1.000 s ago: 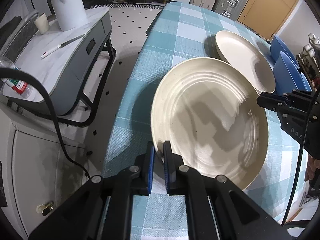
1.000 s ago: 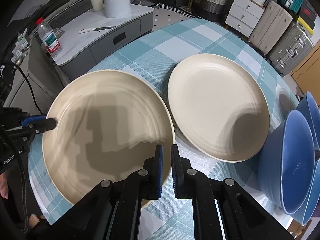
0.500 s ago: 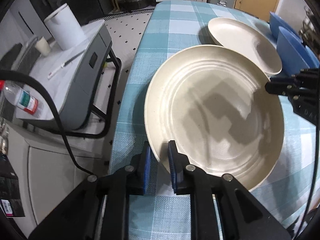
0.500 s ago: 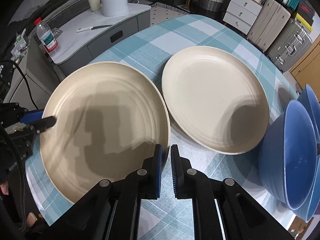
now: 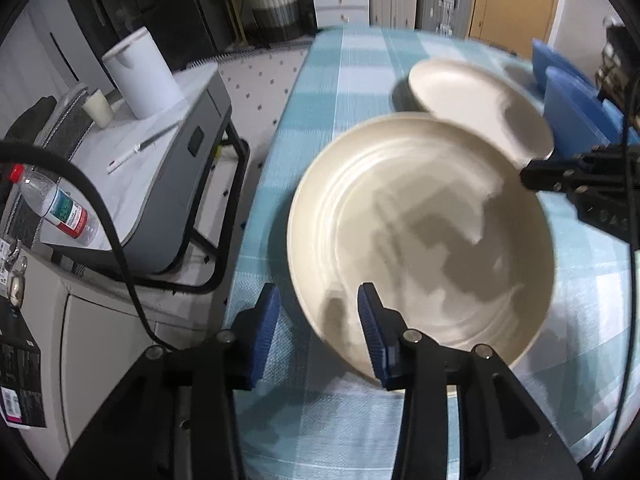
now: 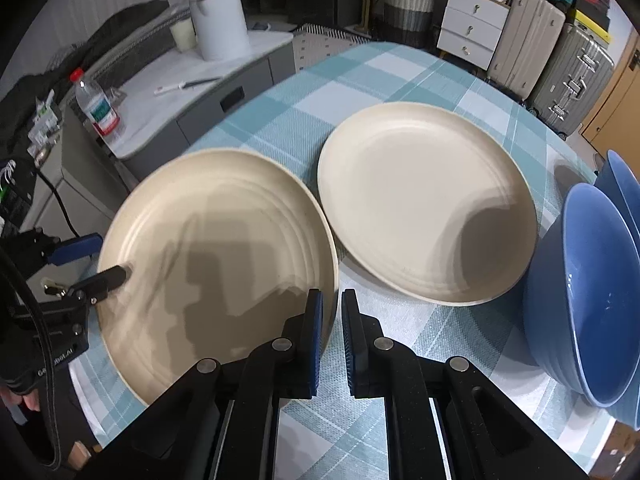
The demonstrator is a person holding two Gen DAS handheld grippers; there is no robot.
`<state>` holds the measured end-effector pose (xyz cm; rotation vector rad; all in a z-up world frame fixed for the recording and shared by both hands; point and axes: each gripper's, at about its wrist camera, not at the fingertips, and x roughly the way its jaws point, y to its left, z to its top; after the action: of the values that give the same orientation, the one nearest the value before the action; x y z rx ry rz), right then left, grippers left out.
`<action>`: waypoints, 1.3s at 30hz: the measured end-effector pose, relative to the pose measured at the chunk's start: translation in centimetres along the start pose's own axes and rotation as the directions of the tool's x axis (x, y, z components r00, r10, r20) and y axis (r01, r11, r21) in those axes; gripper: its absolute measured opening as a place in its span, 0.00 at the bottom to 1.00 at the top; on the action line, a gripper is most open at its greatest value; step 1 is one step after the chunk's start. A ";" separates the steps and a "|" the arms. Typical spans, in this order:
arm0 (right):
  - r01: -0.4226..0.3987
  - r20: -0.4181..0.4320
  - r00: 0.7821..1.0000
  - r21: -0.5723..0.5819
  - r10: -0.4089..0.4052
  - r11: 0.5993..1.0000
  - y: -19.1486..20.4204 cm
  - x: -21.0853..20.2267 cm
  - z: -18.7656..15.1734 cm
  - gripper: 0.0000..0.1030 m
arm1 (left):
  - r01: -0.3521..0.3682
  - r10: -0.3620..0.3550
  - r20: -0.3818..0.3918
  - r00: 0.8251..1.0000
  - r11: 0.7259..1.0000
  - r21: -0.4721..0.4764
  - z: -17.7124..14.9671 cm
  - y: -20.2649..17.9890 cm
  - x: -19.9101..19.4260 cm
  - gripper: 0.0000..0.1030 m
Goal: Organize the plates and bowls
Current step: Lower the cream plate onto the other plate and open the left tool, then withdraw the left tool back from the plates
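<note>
Left gripper [image 5: 318, 322]: jaws spread wide, straddling the rim of the ridged plate [image 5: 420, 240] without pinching it. Right gripper [image 6: 331, 330]: jaws clamped on that plate's opposite rim, carrying it alone, edge apparently raised. Ahead and right of it lies the plain plate [image 6: 426, 208]; further right stand the blue bowls [image 6: 580, 280]. Step in hand: hand-off complete. Next move likely requires swinging the ridged plate rightward onto the plain plate

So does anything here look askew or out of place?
The near cream plate overlaps the far plate's rim, so it sits tilted. The left claw is open astride its edge; the right claw grips it.
</note>
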<state>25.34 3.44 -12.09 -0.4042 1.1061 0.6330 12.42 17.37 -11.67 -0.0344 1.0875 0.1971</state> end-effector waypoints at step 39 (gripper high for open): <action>-0.049 0.545 0.829 0.298 -0.127 0.953 -3.5 -16.1 -15.7 0.84 | 0.094 -0.100 0.446 0.890 0.995 0.034 -2.8 -8.4 -12.9 0.90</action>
<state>11.84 -12.88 -3.70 0.0344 0.6064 0.4882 5.70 6.91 -2.20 -0.0309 0.6228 0.1002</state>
